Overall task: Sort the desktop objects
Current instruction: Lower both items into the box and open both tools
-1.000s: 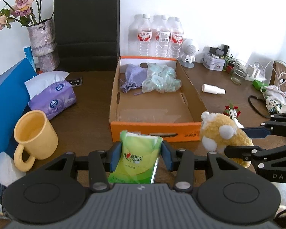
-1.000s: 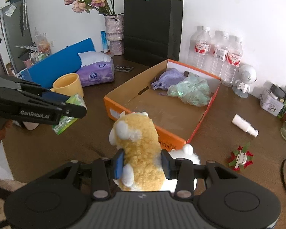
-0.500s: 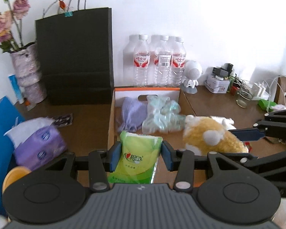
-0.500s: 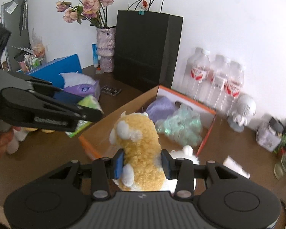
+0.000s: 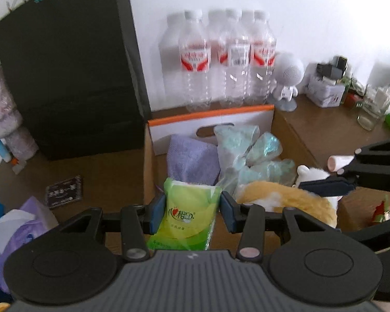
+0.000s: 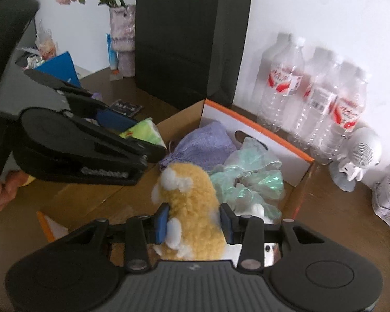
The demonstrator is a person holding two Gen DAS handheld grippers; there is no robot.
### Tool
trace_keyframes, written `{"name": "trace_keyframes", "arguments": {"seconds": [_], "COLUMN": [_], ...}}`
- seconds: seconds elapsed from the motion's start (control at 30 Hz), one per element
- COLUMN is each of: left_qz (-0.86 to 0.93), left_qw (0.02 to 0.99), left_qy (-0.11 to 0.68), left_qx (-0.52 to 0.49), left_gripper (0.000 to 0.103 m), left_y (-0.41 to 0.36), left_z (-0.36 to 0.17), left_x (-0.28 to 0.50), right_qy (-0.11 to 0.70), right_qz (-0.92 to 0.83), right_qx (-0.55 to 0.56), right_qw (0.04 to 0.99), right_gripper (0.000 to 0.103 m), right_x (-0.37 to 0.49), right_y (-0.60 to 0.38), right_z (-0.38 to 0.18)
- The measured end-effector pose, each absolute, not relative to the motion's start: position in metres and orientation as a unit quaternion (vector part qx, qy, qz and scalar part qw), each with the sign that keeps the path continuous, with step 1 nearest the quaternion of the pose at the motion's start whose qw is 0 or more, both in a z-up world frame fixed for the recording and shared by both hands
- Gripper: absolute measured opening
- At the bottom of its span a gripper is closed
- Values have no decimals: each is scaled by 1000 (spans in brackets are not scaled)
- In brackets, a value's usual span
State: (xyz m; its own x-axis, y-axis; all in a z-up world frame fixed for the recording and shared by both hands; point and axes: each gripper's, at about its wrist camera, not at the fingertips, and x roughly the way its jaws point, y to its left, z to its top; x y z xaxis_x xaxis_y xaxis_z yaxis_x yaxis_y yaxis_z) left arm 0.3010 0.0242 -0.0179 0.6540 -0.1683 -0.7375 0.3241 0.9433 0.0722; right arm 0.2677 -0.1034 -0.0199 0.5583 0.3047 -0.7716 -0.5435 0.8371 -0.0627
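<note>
A: Count first — two grippers, one item each. The left gripper (image 5: 192,212) pinches one green tissue pack (image 5: 187,215) between its blue pads, upright, soft plastic wrap, crinkled. Red heart and Chinese characters on the front; smaller print too blurred to read.

B: And the right gripper (image 6: 193,219)?

A: Pressed onto one plush toy (image 6: 192,208) — tan curly fleece with white tufts. It hangs over the cardboard box (image 6: 257,127), just right of the left gripper's pack. Both items are above the box's open interior.

B: What's ahead of the fingers?

A: Inside the box, at its far end: one lavender cloth pouch (image 5: 192,160), woven texture, and beside it a heap of pale green crinkly plastic bags (image 5: 252,156) — number unclear. The box has an orange top edge and a white inner wall with a cut-out handle.

B: Beyond it?

A: Clear ribbed water bottles (image 5: 228,59) with red-and-white labels, at least three in front, more blurred behind; label text unreadable. Right of them, one white round-headed robot figure (image 5: 287,78). Left, one matte black paper bag (image 5: 65,78). "GenRobot" lettering on the left gripper's side, partly blurred.
</note>
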Motion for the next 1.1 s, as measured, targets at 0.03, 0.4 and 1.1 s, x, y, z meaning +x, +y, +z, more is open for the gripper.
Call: {"name": "trace_keyframes", "arguments": {"seconds": [0.03, 0.4, 1.1], "left_qz": [-138, -141, -121], "left_qw": [901, 879, 897], "left_qy": [397, 440, 418], "left_qx": [102, 119, 82], "left_gripper": [46, 46, 96], "left_y": [22, 14, 28], "left_z": [-23, -57, -29], "left_x": [303, 322, 316], "right_qy": [405, 430, 405], "right_qz": [244, 241, 227], "right_qx": [-147, -132, -108], "right_qw": [869, 860, 879], "right_gripper": [39, 40, 76], "right_x": [272, 295, 283], "right_y": [-103, -104, -112], "right_z": [-24, -57, -36]}}
